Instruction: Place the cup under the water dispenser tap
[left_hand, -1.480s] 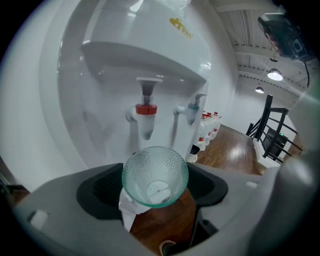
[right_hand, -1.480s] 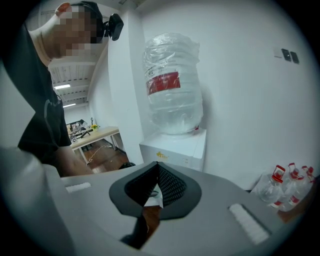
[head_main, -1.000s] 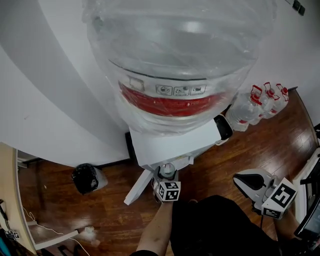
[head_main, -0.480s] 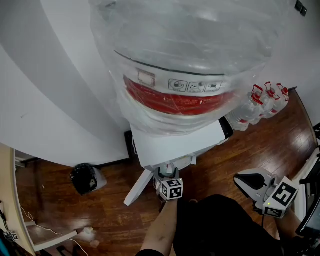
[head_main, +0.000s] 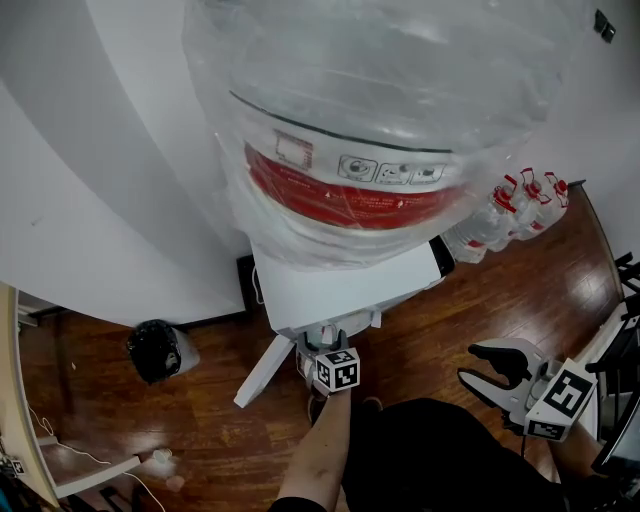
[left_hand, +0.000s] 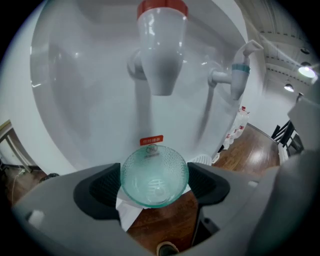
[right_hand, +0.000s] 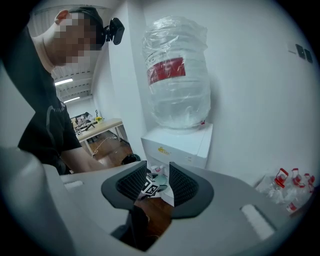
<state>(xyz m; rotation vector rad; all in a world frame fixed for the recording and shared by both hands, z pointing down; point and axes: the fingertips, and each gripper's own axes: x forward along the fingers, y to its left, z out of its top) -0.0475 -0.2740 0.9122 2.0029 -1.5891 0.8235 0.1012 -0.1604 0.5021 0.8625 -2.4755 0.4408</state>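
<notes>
A clear textured glass cup (left_hand: 154, 175) stands below the red-capped tap (left_hand: 161, 55) of the white water dispenser (head_main: 340, 285). A blue tap (left_hand: 240, 75) is to its right. My left gripper (left_hand: 155, 184) has the cup between its jaws. They are opening, and the pads sit right beside the glass without visibly squeezing it. In the head view the left gripper (head_main: 322, 350) reaches under the dispenser's front, and the cup is hidden there. My right gripper (head_main: 472, 365) hangs off to the right over the floor. Its jaws are opening, with nothing between them (right_hand: 157, 185).
A big plastic-wrapped water bottle (head_main: 370, 120) tops the dispenser. Several small water jugs (head_main: 510, 215) stand by the wall at the right, and a black bag (head_main: 155, 350) lies on the wooden floor at the left. A white panel (head_main: 258, 370) leans by the dispenser's base.
The right gripper's jaws have gone from shut to wide apart. The left gripper has stayed under the dispenser. The head view has shifted slightly.
</notes>
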